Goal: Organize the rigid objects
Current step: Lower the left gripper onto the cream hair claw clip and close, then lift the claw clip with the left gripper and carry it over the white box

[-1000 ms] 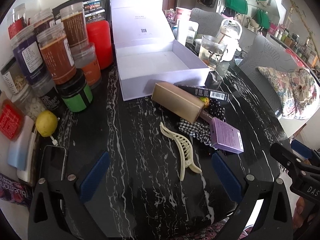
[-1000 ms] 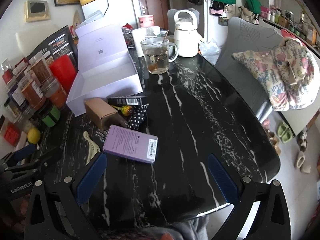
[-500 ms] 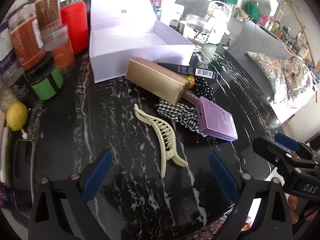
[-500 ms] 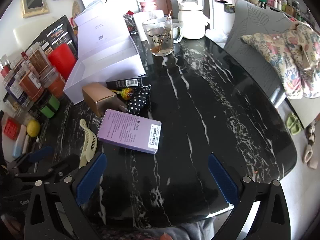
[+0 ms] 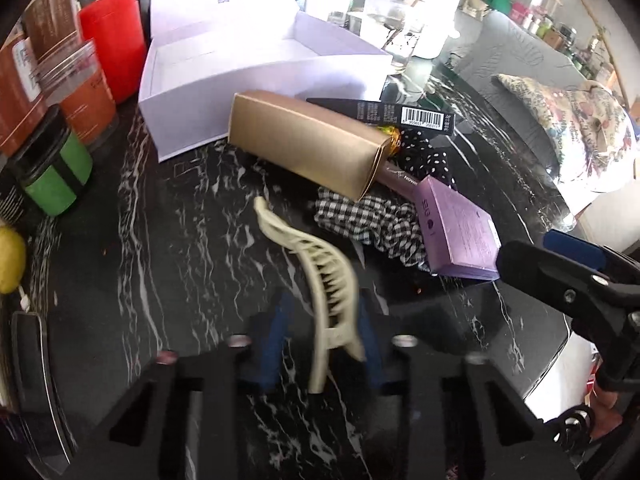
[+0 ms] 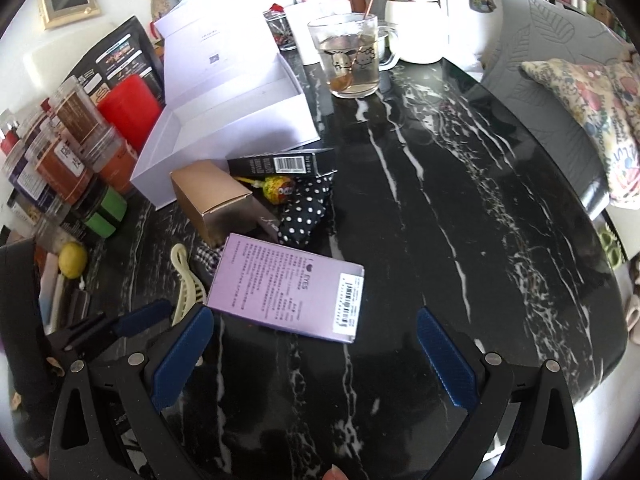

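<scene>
A cream hair claw clip (image 5: 320,280) lies on the black marble table (image 5: 160,240); my left gripper (image 5: 322,344) has its blue pads closed around the clip's near end. The clip also shows in the right wrist view (image 6: 185,284). A gold box (image 5: 308,144), a purple box (image 6: 288,292), a black barcode box (image 6: 282,162), a lollipop (image 6: 278,190), and checked and dotted scrunchies lie in a pile. An open white box (image 5: 256,68) stands behind. My right gripper (image 6: 316,356) is open and empty, just short of the purple box.
Jars and a red canister (image 5: 114,48) line the left edge, with a green-banded jar (image 5: 56,172) and a lemon (image 6: 73,259). A glass mug (image 6: 350,60) and white kettle (image 6: 412,16) stand at the back. A grey chair with a floral cushion (image 6: 580,100) is on the right.
My left gripper moved forward to the claw clip and its jaws closed from wide open onto the clip's near end. My right gripper moved closer to the purple box, still open.
</scene>
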